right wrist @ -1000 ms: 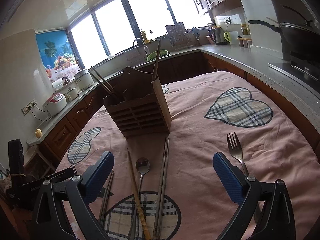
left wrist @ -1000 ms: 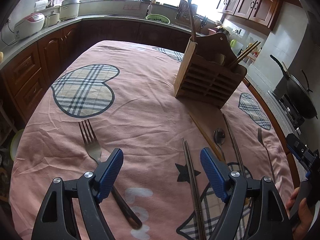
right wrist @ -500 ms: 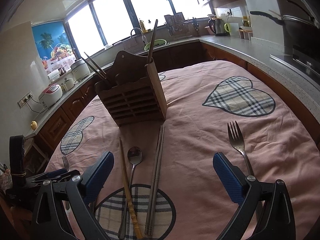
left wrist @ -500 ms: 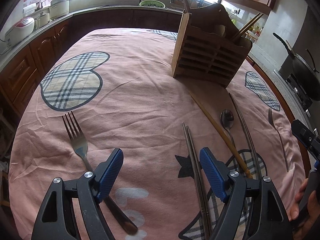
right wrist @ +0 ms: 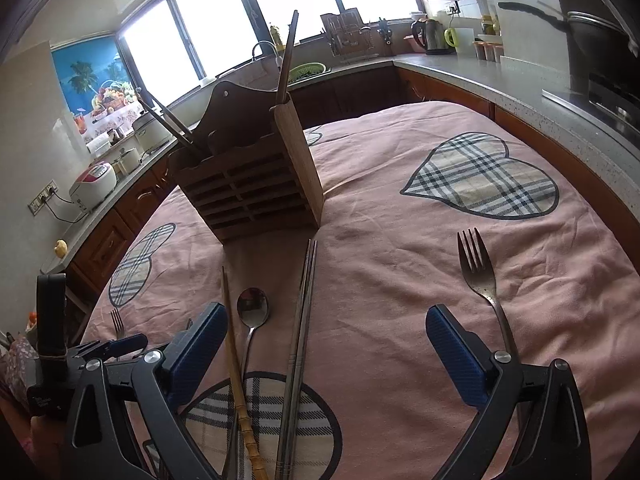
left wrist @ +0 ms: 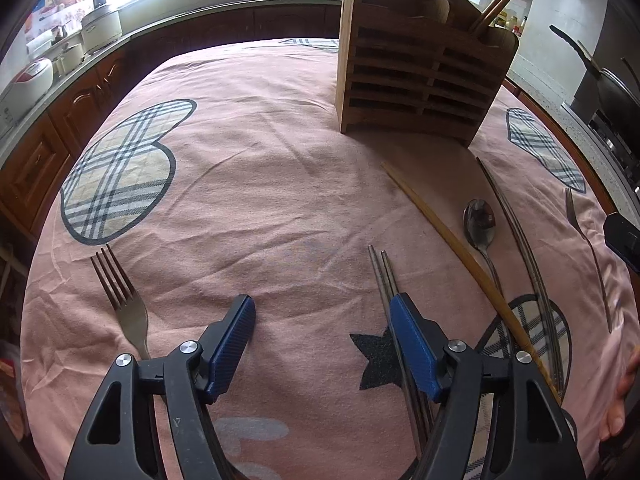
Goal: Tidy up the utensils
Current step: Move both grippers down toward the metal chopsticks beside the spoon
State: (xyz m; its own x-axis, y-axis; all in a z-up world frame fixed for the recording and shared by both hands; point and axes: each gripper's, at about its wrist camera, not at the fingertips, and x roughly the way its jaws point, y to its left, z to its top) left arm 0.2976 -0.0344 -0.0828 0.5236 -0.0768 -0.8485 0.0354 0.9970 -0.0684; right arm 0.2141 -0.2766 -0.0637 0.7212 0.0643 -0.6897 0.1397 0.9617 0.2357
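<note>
A wooden utensil holder point(left wrist: 420, 72) point(right wrist: 248, 184) stands on the pink cloth with chopsticks sticking out of it. My left gripper point(left wrist: 322, 308) hovers low over the cloth, its jaws closing with only bare cloth between them. A pair of metal chopsticks point(left wrist: 382, 272) runs under its right finger, and a fork point(left wrist: 120, 292) lies to its left. My right gripper point(right wrist: 326, 316) stands open above a wooden chopstick point(right wrist: 232, 340), a spoon point(right wrist: 252, 308) and a second metal chopstick pair point(right wrist: 304, 312). Another fork point(right wrist: 480, 276) lies just outside its right finger.
The pink cloth point(left wrist: 260, 160) with plaid hearts covers the whole table. Dark cabinets and a counter ring it, with rice cookers point(left wrist: 28, 80) on the left and a wok point(right wrist: 596, 28) on the stove at right. A hand point(left wrist: 624, 400) shows at the right edge.
My left gripper has moved forward and down toward the cloth, and its jaws have narrowed. The metal chopsticks now lie under its right finger. My right gripper has sunk slightly.
</note>
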